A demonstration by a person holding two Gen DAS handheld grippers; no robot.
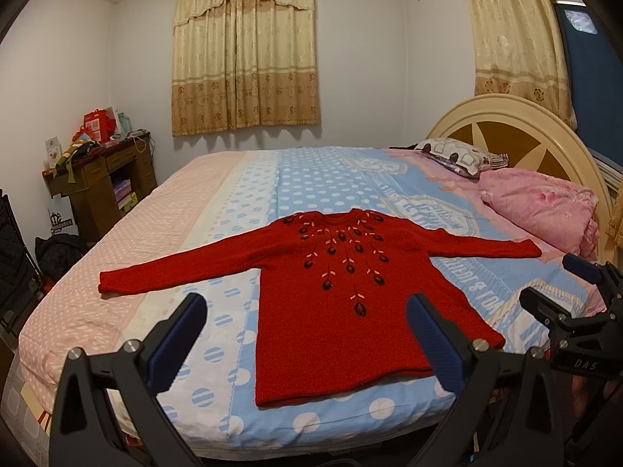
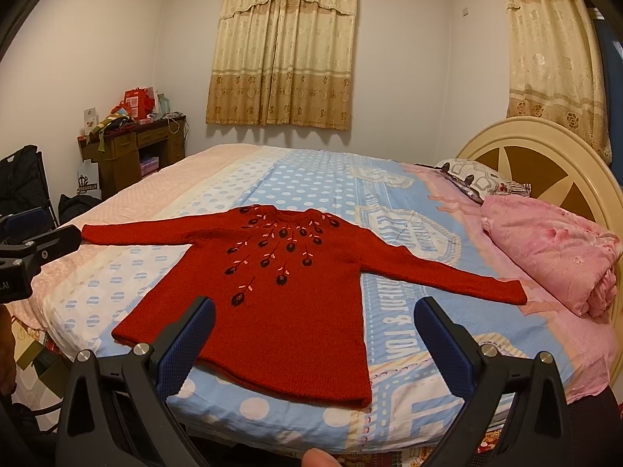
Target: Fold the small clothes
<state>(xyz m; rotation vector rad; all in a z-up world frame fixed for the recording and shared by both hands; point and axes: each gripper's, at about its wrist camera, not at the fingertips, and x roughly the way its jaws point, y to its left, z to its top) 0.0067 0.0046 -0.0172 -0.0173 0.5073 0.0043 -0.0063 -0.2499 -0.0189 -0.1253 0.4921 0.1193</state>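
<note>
a: one big bed (image 1: 218,210) fills both views, its sheet a patchwork of pink dots and blue dots, smooth and flat. on it, near the front edge, i see the red sweater (image 1: 342,311) laid face up, sleeves spread wide to each side, hem toward me.

b: folded at all yet?

a: none that i can see, so i judge i'm at the very start. it looks like a nubbly knit, thick and a bit grippy, with dark embroidered flowers fanning down from the round neck.

b: and your tools?

a: left gripper (image 1: 307,334) hovers above the hem, jaws spread wide, nothing between them. right gripper (image 2: 315,338) is the same: wide apart, empty, over the hem's right side. each has blue textured pads on black fingers.

b: how would you do the first fold well?

a: i'd pinch a sleeve near the cuff and another point by the shoulder, then carry it across the chest flat. the knit will likely stretch and drag, so i'd lift clear of the sheet rather than slide, and catch only the sweater, not the sheet under it.
</note>
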